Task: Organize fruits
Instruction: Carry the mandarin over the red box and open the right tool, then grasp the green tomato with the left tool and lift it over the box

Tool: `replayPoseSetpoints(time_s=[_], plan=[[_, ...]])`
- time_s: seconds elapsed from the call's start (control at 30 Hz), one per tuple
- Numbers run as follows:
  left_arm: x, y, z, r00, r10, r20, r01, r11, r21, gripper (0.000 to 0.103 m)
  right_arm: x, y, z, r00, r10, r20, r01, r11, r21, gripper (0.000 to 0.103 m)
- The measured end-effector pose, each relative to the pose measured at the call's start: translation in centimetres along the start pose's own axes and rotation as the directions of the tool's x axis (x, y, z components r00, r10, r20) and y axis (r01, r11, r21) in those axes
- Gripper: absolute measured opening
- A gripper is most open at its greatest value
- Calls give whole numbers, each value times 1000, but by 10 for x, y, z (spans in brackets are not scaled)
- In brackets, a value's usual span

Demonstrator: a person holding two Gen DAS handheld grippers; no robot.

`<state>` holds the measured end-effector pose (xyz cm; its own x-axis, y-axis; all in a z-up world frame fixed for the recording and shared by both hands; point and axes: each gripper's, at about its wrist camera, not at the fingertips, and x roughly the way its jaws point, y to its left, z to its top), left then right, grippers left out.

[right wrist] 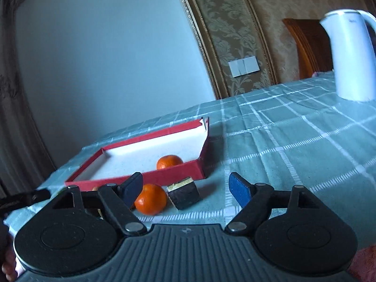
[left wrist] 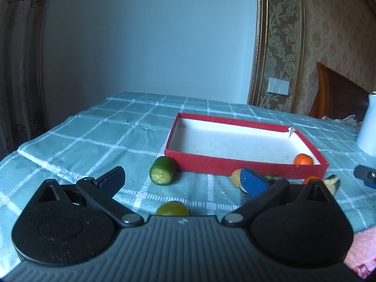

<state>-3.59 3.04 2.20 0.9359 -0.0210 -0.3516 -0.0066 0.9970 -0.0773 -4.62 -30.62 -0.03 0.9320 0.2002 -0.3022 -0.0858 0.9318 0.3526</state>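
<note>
Both grippers — left gripper [left wrist: 183, 178], right gripper [right wrist: 185, 188] — hover released over the counter [right wrist: 293, 141], grasping nothing. One orange [right wrist: 169, 161] sits in the red box [right wrist: 178, 171]; another orange [right wrist: 150, 198] lies outside. The cucumber piece [left wrist: 163, 173] lies on its side, long axis aimed at the box, cut face toward the camera — likely to roll if nudged.

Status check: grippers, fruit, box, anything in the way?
Left gripper and right gripper open, empty. One tangerine in red box; rest on tablecloth. Path clear.
</note>
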Motion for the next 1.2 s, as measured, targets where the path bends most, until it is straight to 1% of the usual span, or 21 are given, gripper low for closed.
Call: replayPoseSetpoints(time_s=[0.03,0.07,0.13,0.17,0.27,0.33,0.37,0.4,0.47,0.5,0.57,0.63,0.73,0.9,0.93,1.0,1.1,1.2], plan=[[-8,1,-1,1000,2,12,-2,1000,15,103,-1,-3,1,1000,3,12,-3,1000,18,80],[-15,2,-4,1000,9,21,-10,999,34,103,0,-5,1,1000,5,6,-5,1000,30,80],[-27,2,-10,999,23,40,-26,997,79,97,4,-10,2,1000,6,-16,-5,998,59,80],[-32,1,-14,999,22,43,-26,994,104,89,5,-12,2,1000,4,-21,-2,997,71,80],[-37,-2,-23,999,38,25,-41,987,154,85,6,-15,0,999,20,-36,-17,996,85,80],[-34,-6,-26,999,40,-3,-39,983,178,79,7,-14,-1,999,23,-46,-20,997,81,80],[-30,-11,-26,998,52,-24,-46,979,198,68,7,-13,-1,999,25,-48,-22,997,79,80],[-25,-15,-26,997,63,-42,-53,975,216,55,7,-13,-2,998,28,-49,-25,997,77,80],[-13,-19,-27,995,61,-84,-41,974,224,41,7,-13,-2,998,28,-50,-24,997,80,80],[-7,-21,-27,993,54,-103,-30,975,221,39,7,-13,-2,998,28,-49,-24,996,82,80],[3,-24,-27,990,66,-128,-37,976,217,39,6,-14,-2,998,28,-47,-24,996,86,80],[9,-26,-28,989,84,-124,-55,974,220,39,7,-14,-2,999,27,-45,-23,996,89,80],[16,-23,-27,986,95,-140,-64,975,215,46,8,-15,-1,998,28,-47,-24,996,89,80],[28,-13,-28,978,101,-184,-69,983,172,48,8,-15,-1,998,31,-53,-26,996,90,80],[29,-11,-29,978,95,-187,-64,984,164,48,9,-15,-1,998,31,-55,-26,996,90,80],[28,-11,-28,978,82,-189,-52,986,160,36,10,-15,-1,998,32,-60,-27,996,91,80],[27,-15,-26,978,82,-193,-49,984,171,35,10,-15,-1,998,33,-61,-27,995,93,80],[22,-20,-17,982,68,-174,-38,984,172,35,11,-16,-1,998,33,-58,-27,995,97,80]])
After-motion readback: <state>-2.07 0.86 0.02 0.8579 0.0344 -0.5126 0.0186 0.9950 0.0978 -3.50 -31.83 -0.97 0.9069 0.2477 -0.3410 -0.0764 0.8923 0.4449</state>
